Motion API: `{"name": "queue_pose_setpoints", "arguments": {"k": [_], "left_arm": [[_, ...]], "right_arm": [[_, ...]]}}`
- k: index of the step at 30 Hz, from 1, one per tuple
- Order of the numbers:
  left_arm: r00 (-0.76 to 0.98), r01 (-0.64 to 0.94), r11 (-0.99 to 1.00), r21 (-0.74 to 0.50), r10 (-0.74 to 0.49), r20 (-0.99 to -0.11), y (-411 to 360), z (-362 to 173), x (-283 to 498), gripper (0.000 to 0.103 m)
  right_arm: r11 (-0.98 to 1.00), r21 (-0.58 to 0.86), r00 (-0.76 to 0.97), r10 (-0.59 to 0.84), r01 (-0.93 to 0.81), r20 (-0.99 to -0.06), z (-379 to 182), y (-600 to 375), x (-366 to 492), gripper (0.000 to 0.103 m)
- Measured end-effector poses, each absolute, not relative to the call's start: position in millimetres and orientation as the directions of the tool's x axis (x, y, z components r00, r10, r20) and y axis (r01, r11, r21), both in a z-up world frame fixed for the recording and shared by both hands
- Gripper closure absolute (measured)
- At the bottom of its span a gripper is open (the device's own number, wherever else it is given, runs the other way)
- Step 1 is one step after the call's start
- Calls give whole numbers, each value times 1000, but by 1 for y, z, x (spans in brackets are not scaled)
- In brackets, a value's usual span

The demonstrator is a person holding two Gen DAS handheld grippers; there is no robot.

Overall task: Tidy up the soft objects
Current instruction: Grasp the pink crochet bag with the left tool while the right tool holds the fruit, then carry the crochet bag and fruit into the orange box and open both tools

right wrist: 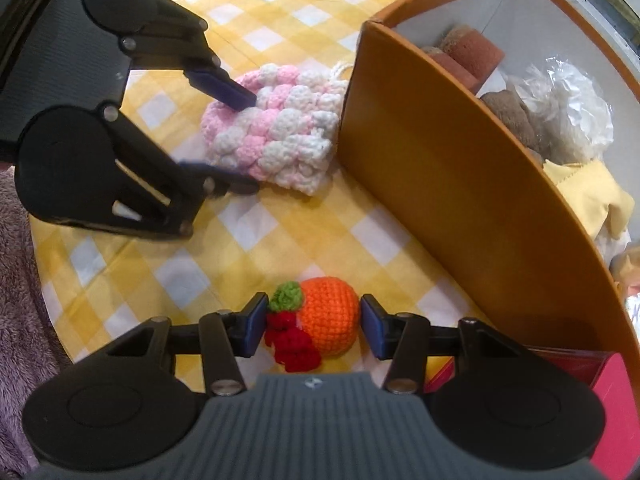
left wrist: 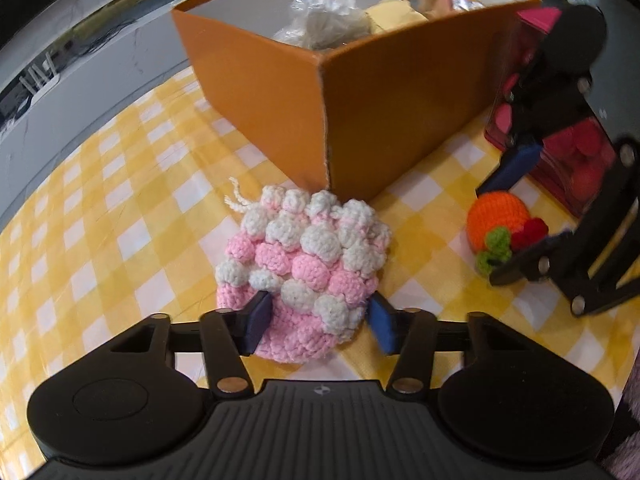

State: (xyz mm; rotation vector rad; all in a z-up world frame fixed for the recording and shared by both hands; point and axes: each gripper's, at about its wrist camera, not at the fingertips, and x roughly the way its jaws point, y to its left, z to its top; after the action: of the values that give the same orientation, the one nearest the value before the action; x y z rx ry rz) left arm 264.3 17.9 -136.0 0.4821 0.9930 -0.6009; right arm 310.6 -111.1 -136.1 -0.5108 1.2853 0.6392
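Two grippers straddle their picks, the left gripper (left wrist: 318, 322) half-open around the pouch (left wrist: 304, 272) at 6 o'clock from the box (left wrist: 400, 136), the right gripper (right wrist: 314, 330) half-open around the orange (right wrist: 328, 314); next, I judge, each must close and lift boxward.

A yellow-and-white checked cloth (left wrist: 120, 184) covers the tabletop. At centre lies a bobbled crochet pouch (left wrist: 304, 264) in pink and white. At right, an orange crochet fruit (left wrist: 496, 220) with green leaves and red berries. At upper centre, an orange box (left wrist: 380, 120), white inside. The tongs (left wrist: 316, 322) are black with blue pads.
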Motion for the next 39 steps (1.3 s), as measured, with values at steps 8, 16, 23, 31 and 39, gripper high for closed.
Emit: {"name": "queue_pose_setpoints", "arguments": {"k": [8, 16, 23, 31, 39], "left_arm": [[511, 589, 791, 167, -204, -835, 24, -104, 246, 76], [592, 524, 843, 122, -257, -764, 30, -26, 210, 76], [611, 555, 828, 80, -340, -715, -9, 30, 212, 76], [576, 513, 858, 0, -345, -741, -50, 47, 276, 76], [496, 290, 939, -188, -315, -809, -51, 5, 364, 76]], "right_arm": [[729, 6, 222, 216, -684, -951, -106, -122, 289, 54], [743, 6, 334, 307, -669, -891, -47, -150, 256, 54], [827, -5, 472, 315, -562, -824, 3, -204, 247, 54], [905, 19, 586, 291, -425, -756, 37, -251, 292, 54], [945, 17, 577, 213, -327, -789, -4, -264, 371, 54]]}}
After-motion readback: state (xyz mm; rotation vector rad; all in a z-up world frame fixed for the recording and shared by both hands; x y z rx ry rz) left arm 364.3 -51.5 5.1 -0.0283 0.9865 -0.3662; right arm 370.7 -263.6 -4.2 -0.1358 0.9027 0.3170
